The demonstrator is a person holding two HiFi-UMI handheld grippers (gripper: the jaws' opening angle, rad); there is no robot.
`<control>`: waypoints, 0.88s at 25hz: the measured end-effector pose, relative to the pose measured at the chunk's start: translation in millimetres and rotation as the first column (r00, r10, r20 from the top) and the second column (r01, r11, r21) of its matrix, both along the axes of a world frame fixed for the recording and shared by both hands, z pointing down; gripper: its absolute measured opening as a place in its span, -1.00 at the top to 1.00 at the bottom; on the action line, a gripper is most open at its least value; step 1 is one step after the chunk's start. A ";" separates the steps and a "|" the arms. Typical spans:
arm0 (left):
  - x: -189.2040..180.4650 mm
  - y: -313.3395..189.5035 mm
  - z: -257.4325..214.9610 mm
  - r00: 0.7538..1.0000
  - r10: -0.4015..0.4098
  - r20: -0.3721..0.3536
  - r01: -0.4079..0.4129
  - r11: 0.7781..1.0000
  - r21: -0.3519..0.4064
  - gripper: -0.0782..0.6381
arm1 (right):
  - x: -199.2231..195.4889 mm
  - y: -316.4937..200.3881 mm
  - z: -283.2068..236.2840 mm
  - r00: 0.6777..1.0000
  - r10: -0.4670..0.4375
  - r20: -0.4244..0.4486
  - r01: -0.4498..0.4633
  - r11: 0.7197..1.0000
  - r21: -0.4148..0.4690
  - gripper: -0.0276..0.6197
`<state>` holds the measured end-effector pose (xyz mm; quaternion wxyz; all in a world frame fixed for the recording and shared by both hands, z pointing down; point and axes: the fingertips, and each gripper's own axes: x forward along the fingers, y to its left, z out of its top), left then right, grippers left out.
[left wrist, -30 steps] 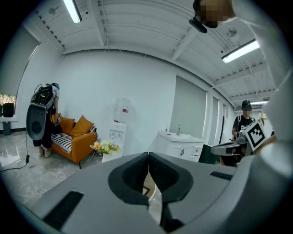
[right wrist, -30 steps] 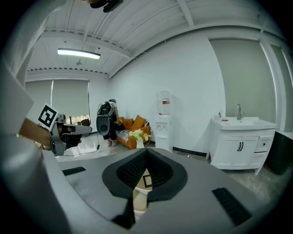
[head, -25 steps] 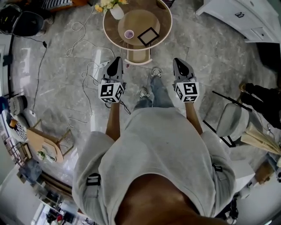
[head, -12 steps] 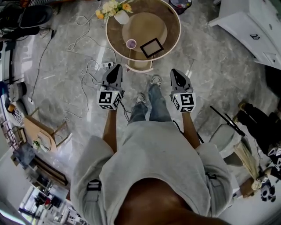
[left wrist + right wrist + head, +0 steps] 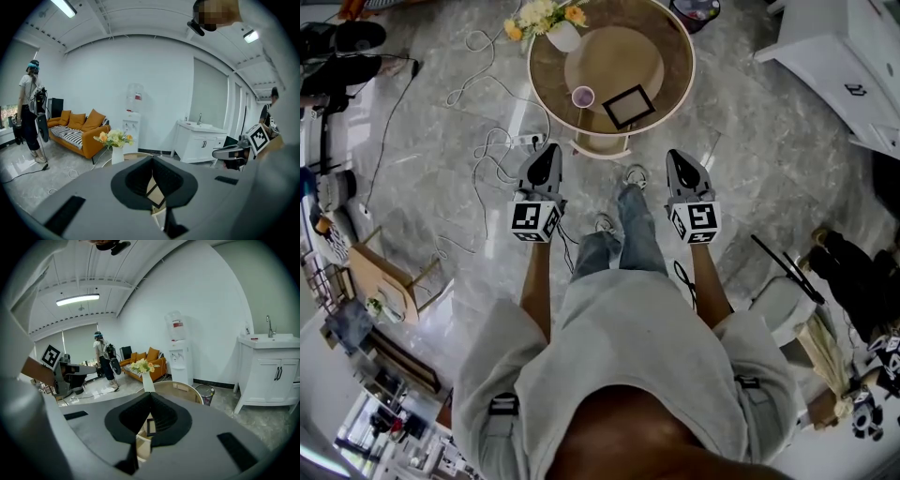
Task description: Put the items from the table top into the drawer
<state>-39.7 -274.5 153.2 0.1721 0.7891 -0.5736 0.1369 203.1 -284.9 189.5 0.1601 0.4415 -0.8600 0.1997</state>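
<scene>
The round wooden table stands ahead of me at the top of the head view. On it are a white vase of flowers, a small purple cup and a black picture frame. My left gripper and right gripper are side by side over the floor, short of the table's near edge, both shut and empty. Past the closed jaws of the left gripper, the left gripper view shows the vase. The frame shows below the right gripper.
Cables trail over the marble floor left of the table. A white cabinet stands at the right, a bin behind the table, a chair near my right. An orange sofa and another person are farther off.
Both grippers have sunk and advanced toward the table, which now looks larger and nearer. Their jaws have stayed shut.
</scene>
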 end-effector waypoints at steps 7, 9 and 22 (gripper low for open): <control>-11.9 31.7 48.2 1.000 0.017 -0.002 -0.017 1.000 -0.012 0.73 | -9.9 27.6 43.5 1.000 0.022 -0.015 -0.022 1.000 0.000 0.84; -17.4 41.9 66.0 1.000 0.022 0.000 -0.022 1.000 -0.009 0.73 | -13.7 37.7 60.3 0.999 0.028 -0.021 -0.028 1.000 0.003 0.84; -53.1 73.4 240.2 1.000 -0.014 -0.006 0.014 0.998 0.069 0.73 | -17.1 49.8 208.2 0.998 0.057 -0.035 -0.052 0.991 0.119 0.84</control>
